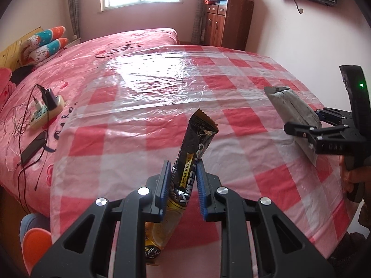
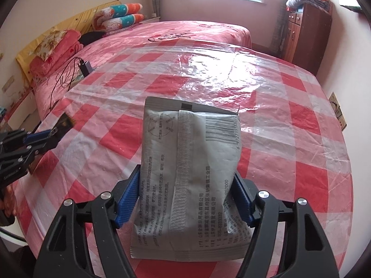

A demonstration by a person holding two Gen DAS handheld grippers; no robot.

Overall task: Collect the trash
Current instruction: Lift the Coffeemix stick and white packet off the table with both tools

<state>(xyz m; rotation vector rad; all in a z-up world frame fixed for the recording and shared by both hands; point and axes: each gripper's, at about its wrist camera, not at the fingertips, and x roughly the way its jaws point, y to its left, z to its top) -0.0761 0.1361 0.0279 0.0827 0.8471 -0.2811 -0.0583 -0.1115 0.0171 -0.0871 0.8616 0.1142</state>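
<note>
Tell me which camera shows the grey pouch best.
The right wrist view: the grey pouch fills the centre, barcode and print readable, between the right gripper's fingers. The left wrist view shows it only edge-on at the far right.

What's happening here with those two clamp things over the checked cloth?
A person is picking up trash with a hand-held gripper in each hand. The left gripper is clamped on a black and yellow coffee sachet, held up off the checked tablecloth. The right gripper has a grey printed pouch between its blue pads, which press on its sides.
</note>
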